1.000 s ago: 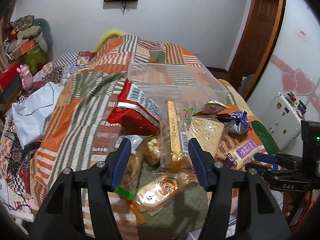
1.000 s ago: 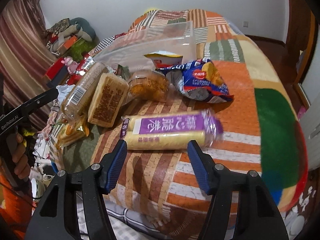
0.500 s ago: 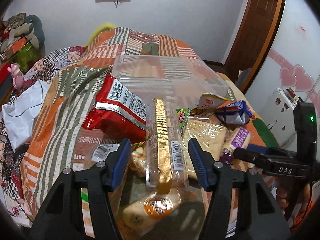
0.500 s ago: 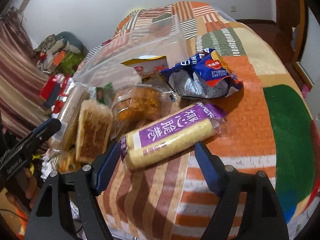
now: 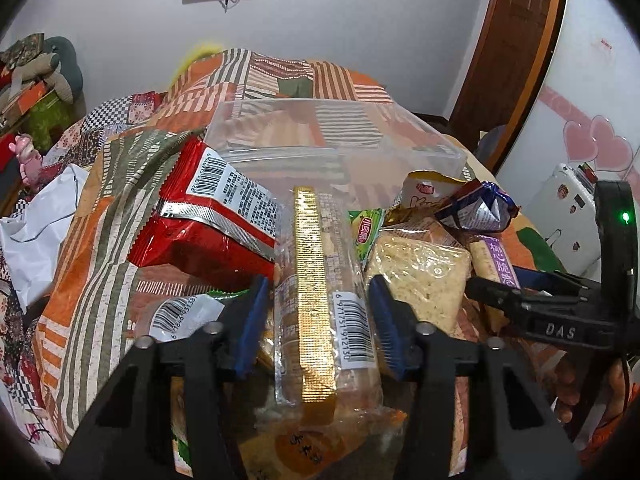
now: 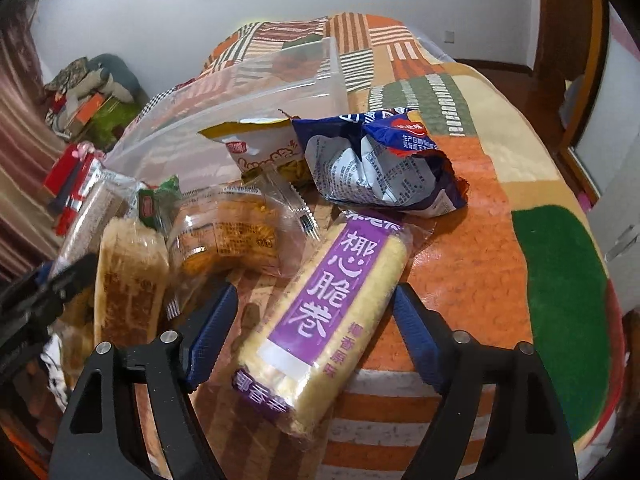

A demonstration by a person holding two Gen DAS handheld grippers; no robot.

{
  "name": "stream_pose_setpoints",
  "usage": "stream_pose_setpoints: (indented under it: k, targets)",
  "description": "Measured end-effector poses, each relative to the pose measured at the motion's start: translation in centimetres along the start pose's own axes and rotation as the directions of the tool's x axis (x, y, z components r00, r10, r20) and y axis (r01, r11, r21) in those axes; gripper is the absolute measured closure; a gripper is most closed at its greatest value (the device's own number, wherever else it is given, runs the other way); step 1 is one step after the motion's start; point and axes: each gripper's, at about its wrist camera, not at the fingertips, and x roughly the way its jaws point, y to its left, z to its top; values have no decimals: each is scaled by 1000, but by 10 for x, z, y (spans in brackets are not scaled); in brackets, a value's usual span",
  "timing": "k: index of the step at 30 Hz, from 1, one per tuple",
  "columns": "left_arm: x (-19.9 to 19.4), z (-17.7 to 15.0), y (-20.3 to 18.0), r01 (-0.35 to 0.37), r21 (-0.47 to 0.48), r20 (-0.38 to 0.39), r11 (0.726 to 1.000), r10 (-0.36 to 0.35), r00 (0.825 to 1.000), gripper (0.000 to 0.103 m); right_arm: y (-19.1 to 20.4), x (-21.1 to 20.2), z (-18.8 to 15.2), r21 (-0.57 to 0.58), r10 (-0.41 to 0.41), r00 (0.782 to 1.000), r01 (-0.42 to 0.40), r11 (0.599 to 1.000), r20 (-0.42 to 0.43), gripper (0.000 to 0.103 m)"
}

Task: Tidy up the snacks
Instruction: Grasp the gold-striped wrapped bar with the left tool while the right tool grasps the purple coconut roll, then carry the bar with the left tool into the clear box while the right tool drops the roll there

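Left gripper (image 5: 320,328): fingers standing open, straddling the long cracker pack (image 5: 320,304), gripping nothing.
Right gripper (image 6: 316,336): fingers spreading wide around the purple roll pack (image 6: 332,312), not pinching it.
Snacks: lying heaped on the bedspread (image 6: 480,272).
Clear bin (image 5: 320,140): sitting just behind them.

We found the snacks heaped on the patchwork striped bedspread (image 6: 452,280), with the clear plastic storage box (image 5: 328,148) behind them. In the left wrist view, the long clear-wrapped biscuit pack with a gold strip (image 5: 316,300) lay between the red foil bag (image 5: 208,224) on its left and the square clear-wrapped cake slab (image 5: 420,268) on its right. In the right wrist view, the purple-labelled yellow roll pack (image 6: 332,312) lay in front of the crumpled blue chip bag (image 6: 384,164), with the round clear-wrapped bread (image 6: 232,236) to its left.
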Motion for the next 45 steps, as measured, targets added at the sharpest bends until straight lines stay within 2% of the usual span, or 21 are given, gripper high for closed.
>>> stream_pose_setpoints:
  k: [3,8,10,22,25,29,37,45]
  targets:
    - [0,0,4,1,-12,3,1000,-1,1000,61,-3,-6,-6,-33,-14,1000,14,999,4,35]
    - [-1,0,6,-1,-11,14,1000,1,1000,63,-15,-17,-10,-32,-7,1000,7,999,7,53]
    - [-2,-1,6,-1,-13,17,1000,1,1000,63,-20,-21,-11,-29,-12,1000,12,999,8,55]
    - [-13,3,7,2,-18,34,1000,-1,999,63,-21,-5,1,-47,-37,999,38,998,27,56]
    - [-17,5,7,7,-21,39,1000,-6,999,63,-23,-9,-2,-43,-18,999,20,999,41,60]
    - [-24,7,4,1,-10,56,1000,0,998,64,-23,-21,-6,-57,0,998,4,998,60,60]
    - [-49,17,4,3,-12,115,1000,-2,993,64,-9,-57,0,-101,45,988,-30,994,147,60]
    - [-69,40,6,3,-14,180,1000,-1,984,64,9,-80,31,-156,100,962,-61,986,255,60]
